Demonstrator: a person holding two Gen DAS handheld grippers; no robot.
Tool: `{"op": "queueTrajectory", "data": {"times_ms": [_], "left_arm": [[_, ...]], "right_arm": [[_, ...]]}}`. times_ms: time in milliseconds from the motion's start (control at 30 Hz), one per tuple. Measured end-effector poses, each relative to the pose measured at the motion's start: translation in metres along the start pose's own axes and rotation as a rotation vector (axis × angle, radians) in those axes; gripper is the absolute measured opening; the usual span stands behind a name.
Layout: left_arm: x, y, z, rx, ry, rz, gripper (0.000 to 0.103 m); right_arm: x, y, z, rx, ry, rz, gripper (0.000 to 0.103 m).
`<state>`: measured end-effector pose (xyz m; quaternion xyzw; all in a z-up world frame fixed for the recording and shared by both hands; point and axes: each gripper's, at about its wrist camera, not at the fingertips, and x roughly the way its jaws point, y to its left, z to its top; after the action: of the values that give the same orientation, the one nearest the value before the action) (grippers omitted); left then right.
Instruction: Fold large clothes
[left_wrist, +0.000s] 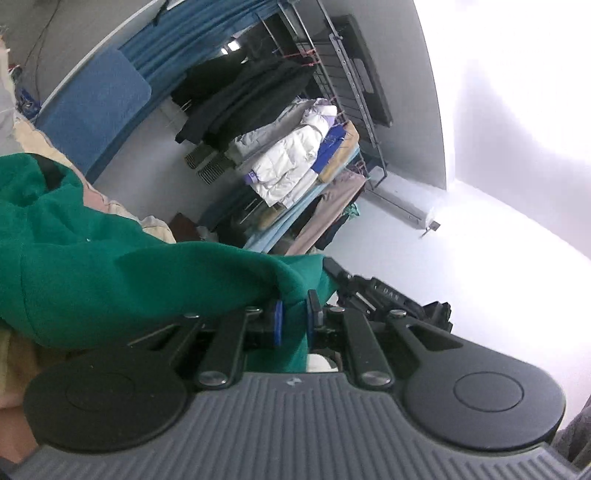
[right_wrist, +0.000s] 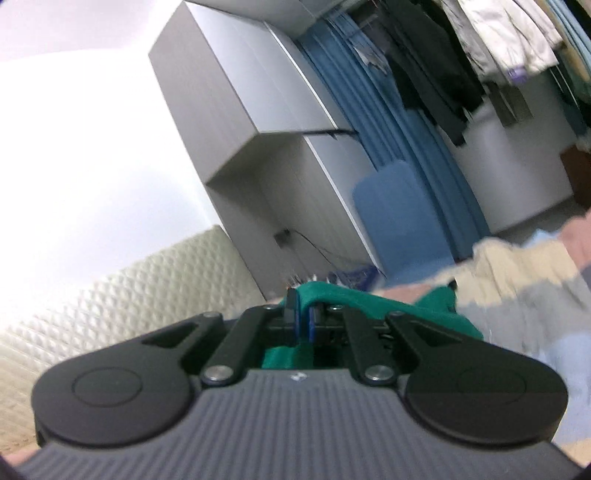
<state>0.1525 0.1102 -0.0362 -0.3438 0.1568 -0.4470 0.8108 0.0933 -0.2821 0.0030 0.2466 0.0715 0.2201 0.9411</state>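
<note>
A green fleece garment (left_wrist: 110, 266) fills the left of the left wrist view and drapes away to the left. My left gripper (left_wrist: 294, 308) is shut on a bunched edge of it, the blue pads pressing the green cloth between them. In the right wrist view my right gripper (right_wrist: 301, 312) is shut on another edge of the same green garment (right_wrist: 424, 314), which trails off to the right over the linkage. Both grippers point level and are held up off the bed.
A rack of hanging coats (left_wrist: 280, 155) and blue curtains (right_wrist: 399, 129) stand at the back. A grey wardrobe (right_wrist: 258, 110) rises on the left of the right wrist view. Beige and pink bedding (right_wrist: 517, 273) lies under the garment. A black tripod (left_wrist: 388, 299) stands near the left gripper.
</note>
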Motion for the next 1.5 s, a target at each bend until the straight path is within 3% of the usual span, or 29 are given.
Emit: {"op": "queueTrajectory", "data": {"times_ms": [67,133,267,333,433,467,567,633,733,967,1100,1267,1367,1500], "left_arm": [[0.003,0.012,-0.001,-0.026,-0.013,0.061,0.014],[0.008,0.032,-0.001,-0.084,-0.027,0.138,0.014],[0.03,0.084,0.002,-0.2,0.0,0.351,0.014],[0.037,0.108,0.001,-0.262,0.018,0.42,0.014],[0.045,0.134,0.0,-0.287,0.042,0.497,0.014],[0.047,0.142,-0.001,-0.308,0.044,0.502,0.014],[0.05,0.149,0.0,-0.319,0.049,0.491,0.014],[0.049,0.151,0.001,-0.307,0.052,0.496,0.014],[0.053,0.141,-0.001,-0.299,0.054,0.499,0.014],[0.04,0.121,-0.004,-0.312,0.04,0.488,0.014],[0.037,0.118,-0.005,-0.321,0.036,0.459,0.014],[0.035,0.116,-0.005,-0.326,0.03,0.442,0.014],[0.031,0.118,-0.005,-0.35,0.022,0.427,0.014],[0.025,0.114,-0.005,-0.372,0.006,0.363,0.014]], "right_arm": [[0.013,0.001,0.006,-0.011,0.024,-0.017,0.008],[0.039,-0.002,0.003,-0.018,0.105,-0.065,0.009],[0.096,-0.029,-0.028,0.019,0.276,-0.146,0.009],[0.115,-0.04,-0.045,0.019,0.337,-0.179,0.01],[0.129,-0.05,-0.066,0.018,0.399,-0.201,0.022],[0.129,-0.053,-0.069,0.034,0.408,-0.2,0.025],[0.115,-0.051,-0.073,0.11,0.403,-0.151,0.063],[0.104,-0.044,-0.073,0.17,0.387,-0.123,0.078],[0.087,-0.03,-0.074,0.178,0.411,-0.1,0.08],[0.085,-0.031,-0.102,0.195,0.527,-0.285,0.082],[0.092,-0.058,-0.111,0.307,0.531,-0.365,0.085],[0.097,-0.08,-0.117,0.45,0.454,-0.285,0.096],[0.095,-0.092,-0.116,0.612,0.398,-0.159,0.096],[0.081,-0.075,-0.099,0.62,0.317,0.025,0.096]]}}
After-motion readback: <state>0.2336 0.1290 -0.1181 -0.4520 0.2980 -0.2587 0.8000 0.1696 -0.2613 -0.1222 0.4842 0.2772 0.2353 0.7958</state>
